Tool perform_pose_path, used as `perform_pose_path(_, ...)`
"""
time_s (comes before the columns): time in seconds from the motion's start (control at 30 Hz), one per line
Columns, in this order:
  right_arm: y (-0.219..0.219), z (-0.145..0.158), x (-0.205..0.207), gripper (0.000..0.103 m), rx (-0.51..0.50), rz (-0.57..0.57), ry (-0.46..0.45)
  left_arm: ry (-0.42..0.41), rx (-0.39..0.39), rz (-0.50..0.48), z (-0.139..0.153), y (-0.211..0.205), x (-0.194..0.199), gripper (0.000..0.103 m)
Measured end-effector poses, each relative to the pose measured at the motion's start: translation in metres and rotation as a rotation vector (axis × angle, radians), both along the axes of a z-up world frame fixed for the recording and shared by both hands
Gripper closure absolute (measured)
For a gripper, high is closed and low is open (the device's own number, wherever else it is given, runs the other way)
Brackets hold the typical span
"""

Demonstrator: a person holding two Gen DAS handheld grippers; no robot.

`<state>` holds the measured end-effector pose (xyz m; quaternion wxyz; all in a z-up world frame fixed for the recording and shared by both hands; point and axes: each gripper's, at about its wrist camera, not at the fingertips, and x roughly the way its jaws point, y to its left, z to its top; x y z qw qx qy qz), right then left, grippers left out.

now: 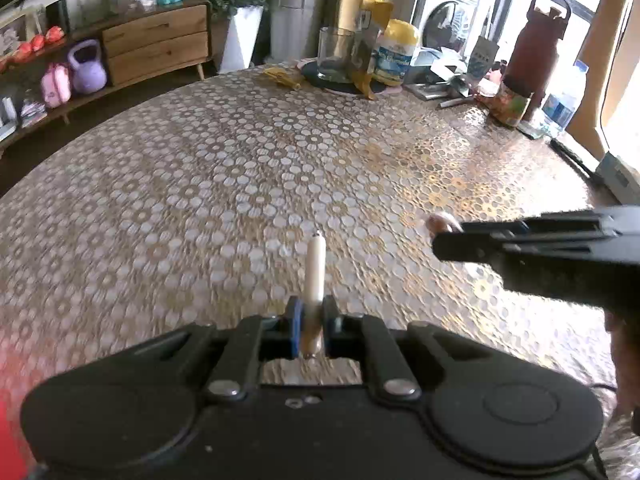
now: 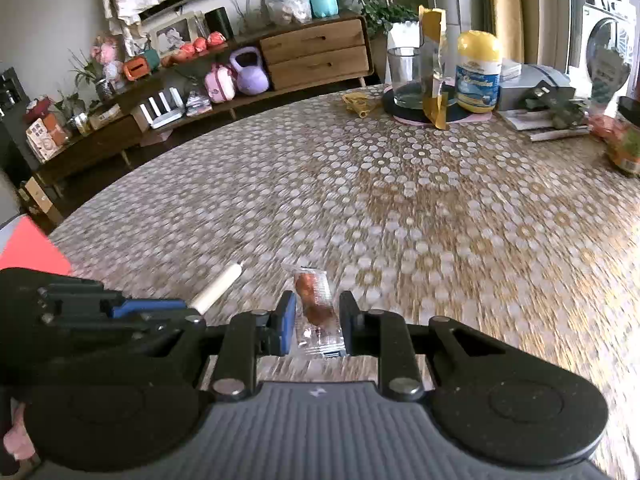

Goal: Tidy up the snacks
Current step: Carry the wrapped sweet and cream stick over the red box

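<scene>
Left wrist view: your left tool (image 1: pixel 310 326) is clamped on a slim white stick snack (image 1: pixel 315 268), which stands out forward from between the blue pads (image 1: pixel 295 326), clear of the surface (image 1: pixel 240 168). To the right in this view, your right tool (image 1: pixel 444 246) reaches in from the edge, with a bit of its held item visible at the tip.

Right wrist view: your right tool (image 2: pixel 318 320) is closed on a clear-wrapped snack packet (image 2: pixel 316 308) with reddish-brown contents; the packet sits upright between the pads, and both pads press its sides. Your left tool (image 2: pixel 188 312) shows at the left, with the white stick snack (image 2: pixel 218 292) pointing up and to the right from it. The two tools sit near each other, not touching.

Beyond both tools, the patterned surface is bare across its middle. At its far edge stand a glass (image 2: pixel 404 76), a yellow pouch (image 2: pixel 434 68) and a yellow-capped bottle (image 2: pixel 478 72). A red sheet (image 2: pixel 32 248) lies at the near left edge.
</scene>
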<state>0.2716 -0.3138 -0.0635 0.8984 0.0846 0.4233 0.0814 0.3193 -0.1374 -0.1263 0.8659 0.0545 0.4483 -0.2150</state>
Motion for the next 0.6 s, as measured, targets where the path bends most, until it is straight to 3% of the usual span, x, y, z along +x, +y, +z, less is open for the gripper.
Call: perform_pose_path(0.6, 0.061, 0.085, -0.129, 0.080, 0.025, 0.128, -0.082, -0.029, -0.082, 0.157, 0.074, 0.070, -0.136, 0.095)
